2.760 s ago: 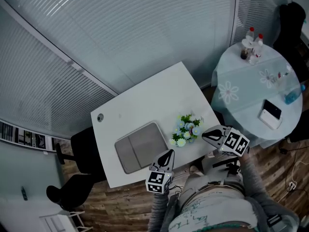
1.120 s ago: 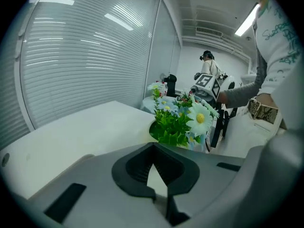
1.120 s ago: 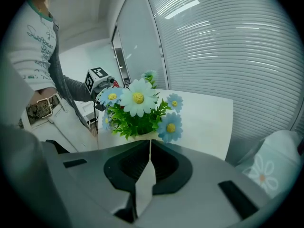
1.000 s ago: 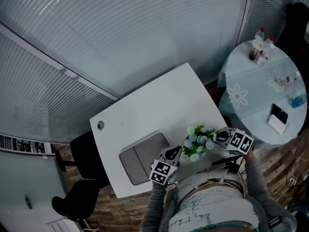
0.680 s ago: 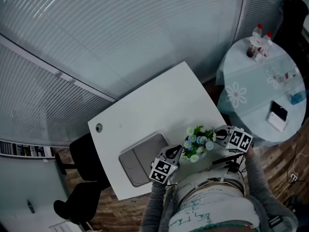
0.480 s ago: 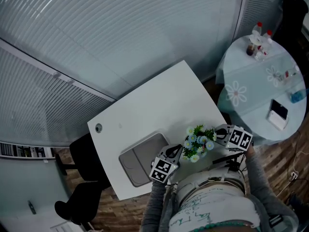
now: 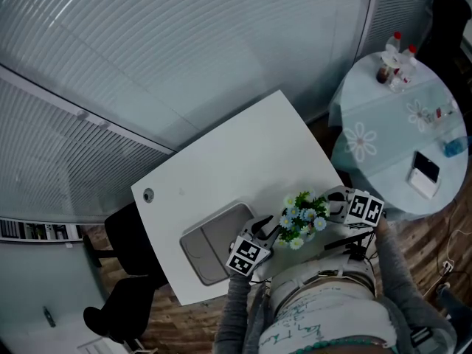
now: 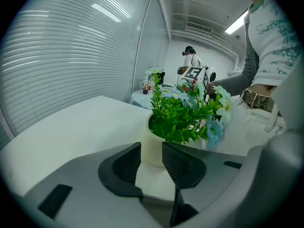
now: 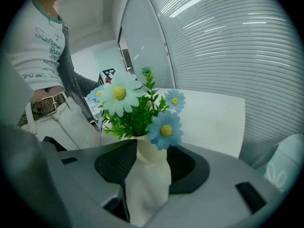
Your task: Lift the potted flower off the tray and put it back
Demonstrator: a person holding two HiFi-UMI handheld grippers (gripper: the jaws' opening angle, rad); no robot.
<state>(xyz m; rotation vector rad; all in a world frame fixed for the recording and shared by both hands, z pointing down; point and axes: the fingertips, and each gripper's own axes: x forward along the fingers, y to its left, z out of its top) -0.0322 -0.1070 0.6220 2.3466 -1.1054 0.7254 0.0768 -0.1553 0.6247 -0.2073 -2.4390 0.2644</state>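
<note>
Two grippers flank the potted flower [image 7: 301,216], which stands upright on the white table [image 7: 236,153] and not on the grey tray [image 7: 210,242]; the tray lies on the far side of the left gripper [image 7: 263,231] from the pot, so the way back leads past that gripper. Its jaws have just been opening and stand partly apart with nothing between them; the pot sits just ahead of their tips, wider than the gap. The right gripper [image 7: 333,202] has also just been opening; its jaws are partly apart, with the pot's body showing in the gap right at the tips and no pad plainly pressing on it. It is the nearer of the two, I judge. The pot is smooth, matt, cream and rounded, its long axis vertical; the blooms are daisy-like, white and blue over stiff green leaves, probably artificial; the jaw pads are dark and ribbed; the tray is flat with rounded corners.
</note>
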